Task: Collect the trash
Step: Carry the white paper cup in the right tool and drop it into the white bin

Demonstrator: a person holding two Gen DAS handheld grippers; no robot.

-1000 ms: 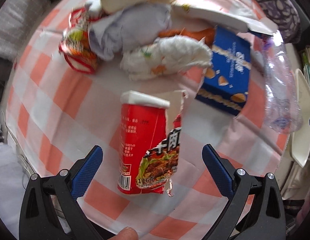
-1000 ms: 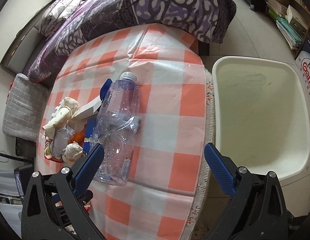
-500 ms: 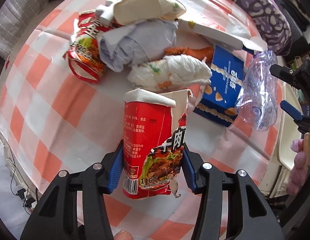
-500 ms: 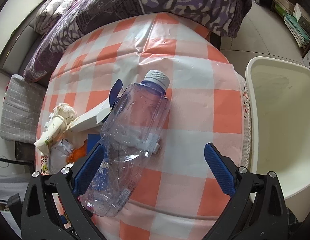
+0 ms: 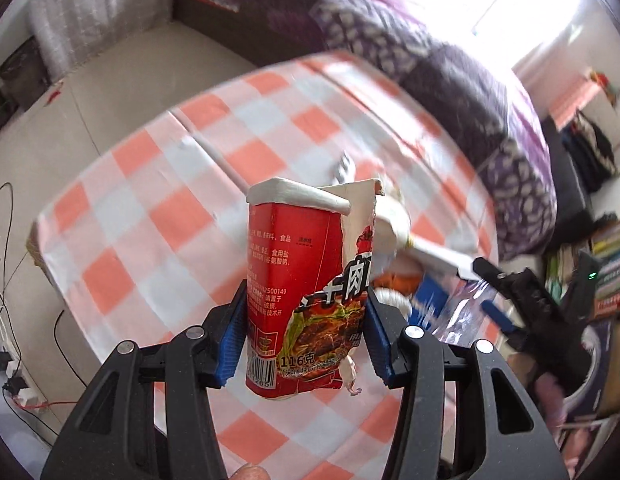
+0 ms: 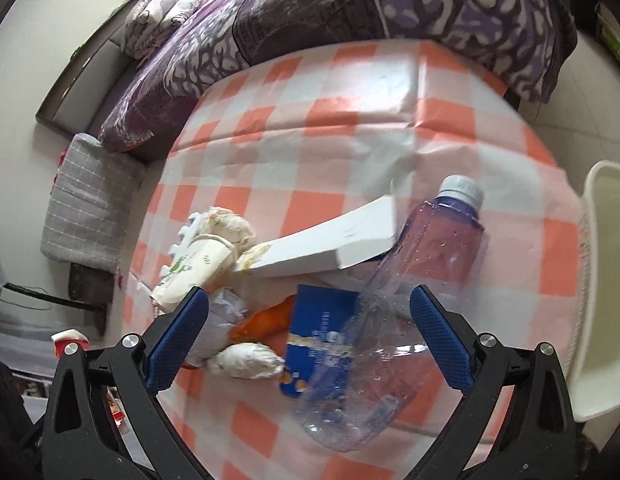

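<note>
My left tongs [image 5: 306, 338] pinch a torn red noodle carton [image 5: 306, 300], glossy printed card with a ragged white edge, held upright above the counter [image 5: 150, 216] and its orange-and-white checked plastic cloth. My right tongs [image 6: 308, 338] are spread wide over a crumpled clear plastic bottle [image 6: 393, 320] with a ribbed grey cap, lying on the cloth between the ribbed blue pads [image 6: 439, 338], not gripped. Beside it lie a flat blue box [image 6: 317, 320], a white carton flap [image 6: 329, 242] and wadded tissue [image 6: 248, 364]. A smooth cream bin [image 6: 601, 280] stands at the counter's edge.
</note>
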